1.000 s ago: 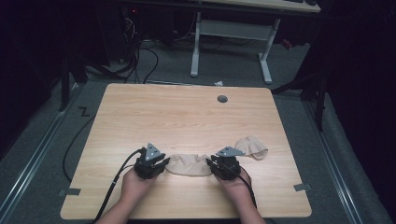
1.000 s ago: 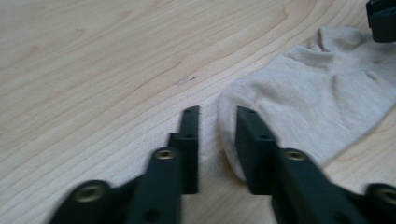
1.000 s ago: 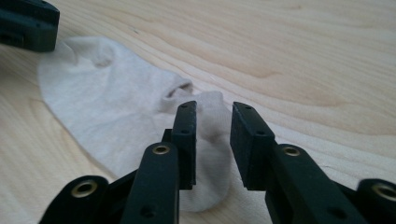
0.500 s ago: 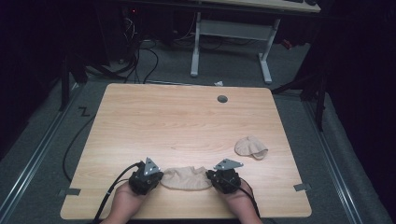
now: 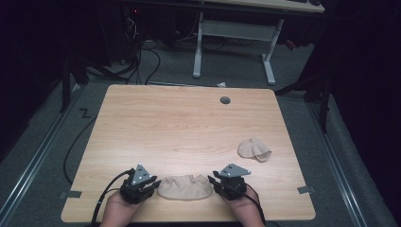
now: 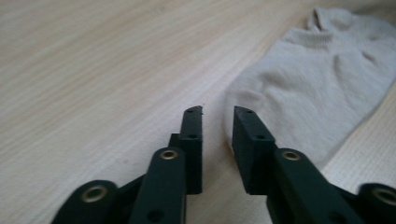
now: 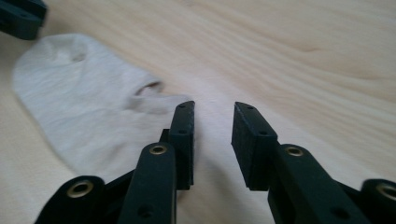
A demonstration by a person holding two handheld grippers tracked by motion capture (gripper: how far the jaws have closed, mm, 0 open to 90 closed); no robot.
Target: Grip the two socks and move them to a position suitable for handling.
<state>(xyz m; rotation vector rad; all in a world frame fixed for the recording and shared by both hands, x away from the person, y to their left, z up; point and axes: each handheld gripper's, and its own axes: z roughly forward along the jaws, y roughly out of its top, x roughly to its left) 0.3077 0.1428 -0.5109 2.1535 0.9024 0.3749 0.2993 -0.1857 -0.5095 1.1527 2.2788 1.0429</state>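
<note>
The sock (image 5: 185, 187) lies flat at the desk's (image 5: 189, 123) near edge, between left tongs (image 5: 147, 186) and right tongs (image 5: 216, 182). Both have just been opening; released, nothing between them. Forearms are cut off. Second sock (image 5: 254, 149) lies well apart.

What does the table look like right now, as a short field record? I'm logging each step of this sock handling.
surface: wooden table
near sock: beige sock lying flat at the front edge, between the two tools
far sock: second sock, crumpled, farther back on the right
left tool: left tool open, jaws just opened, nothing between them, sock beside it
right tool: right tool open, jaws just opened, sock edge under its left jaw, not pinched
held: nothing
</note>
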